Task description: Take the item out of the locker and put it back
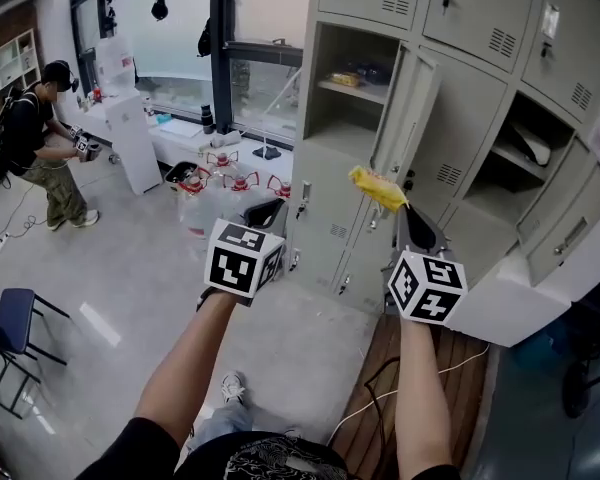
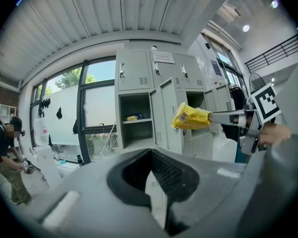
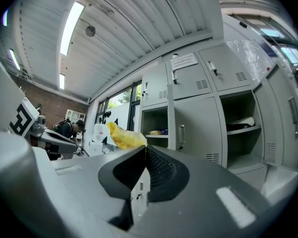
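A crumpled yellow packet [image 1: 378, 188] is pinched at the tip of my right gripper [image 1: 404, 211], which is shut on it and held level in front of the grey lockers. The packet [image 3: 123, 137] pokes out past the closed jaws of the right gripper [image 3: 145, 148] in its own view. From the left gripper view the packet [image 2: 188, 117] hangs in the air off the right gripper [image 2: 228, 117]. My left gripper [image 1: 276, 208] is beside it, jaws together and holding nothing. Ahead, an open locker compartment [image 1: 352, 108] has small items on its shelf [image 1: 346, 80].
The locker door [image 1: 410, 118] stands ajar just right of the packet. Another open compartment [image 1: 525, 158] lies further right. Water jugs with red caps [image 1: 215, 183] stand on the floor at the left. A person [image 1: 40, 138] stands far left, a blue chair [image 1: 10, 323] nearer.
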Demonstrator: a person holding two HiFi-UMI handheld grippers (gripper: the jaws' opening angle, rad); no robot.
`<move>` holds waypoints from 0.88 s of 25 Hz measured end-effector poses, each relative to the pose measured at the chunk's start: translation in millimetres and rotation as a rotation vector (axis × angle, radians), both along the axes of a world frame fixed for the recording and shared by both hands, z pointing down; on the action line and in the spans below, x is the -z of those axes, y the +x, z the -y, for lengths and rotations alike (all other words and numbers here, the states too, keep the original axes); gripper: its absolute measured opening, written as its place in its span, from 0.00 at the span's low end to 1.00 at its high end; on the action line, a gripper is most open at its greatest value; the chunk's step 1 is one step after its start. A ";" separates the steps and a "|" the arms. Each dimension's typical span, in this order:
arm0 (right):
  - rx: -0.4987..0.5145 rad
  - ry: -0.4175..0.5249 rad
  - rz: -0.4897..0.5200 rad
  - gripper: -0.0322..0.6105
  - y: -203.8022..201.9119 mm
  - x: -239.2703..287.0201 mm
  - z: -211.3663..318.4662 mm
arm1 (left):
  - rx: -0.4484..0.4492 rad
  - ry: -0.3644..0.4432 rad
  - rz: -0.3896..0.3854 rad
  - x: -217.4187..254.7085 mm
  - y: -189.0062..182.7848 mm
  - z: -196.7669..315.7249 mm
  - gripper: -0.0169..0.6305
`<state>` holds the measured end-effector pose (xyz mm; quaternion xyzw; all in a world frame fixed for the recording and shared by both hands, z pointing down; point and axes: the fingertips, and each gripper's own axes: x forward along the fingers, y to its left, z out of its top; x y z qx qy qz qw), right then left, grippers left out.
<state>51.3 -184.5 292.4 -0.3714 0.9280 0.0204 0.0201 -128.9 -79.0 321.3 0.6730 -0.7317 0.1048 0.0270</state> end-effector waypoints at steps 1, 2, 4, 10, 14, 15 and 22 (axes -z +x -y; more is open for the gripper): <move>0.007 -0.001 -0.001 0.09 -8.3 -1.2 -1.2 | 0.006 -0.001 0.000 -0.9 -7.2 -2.5 0.03; 0.013 -0.003 -0.003 0.09 -16.5 -2.4 -2.0 | 0.010 -0.001 -0.002 -2.1 -14.6 -4.3 0.03; 0.019 -0.005 -0.007 0.09 -34.0 -4.2 -2.4 | 0.014 -0.002 -0.005 -4.4 -30.5 -6.2 0.03; 0.003 -0.004 -0.014 0.09 -88.3 -8.8 7.2 | -0.009 -0.001 -0.019 -11.3 -82.7 10.7 0.03; -0.026 -0.007 -0.031 0.09 -123.3 -11.4 23.5 | -0.047 0.000 -0.032 -13.6 -117.5 35.5 0.03; -0.033 -0.006 -0.039 0.09 -132.3 -11.7 27.7 | -0.054 0.002 -0.037 -13.6 -127.1 41.6 0.03; -0.100 -0.003 -0.063 0.09 -184.5 -7.9 55.2 | -0.119 0.015 -0.059 -9.6 -184.7 82.3 0.03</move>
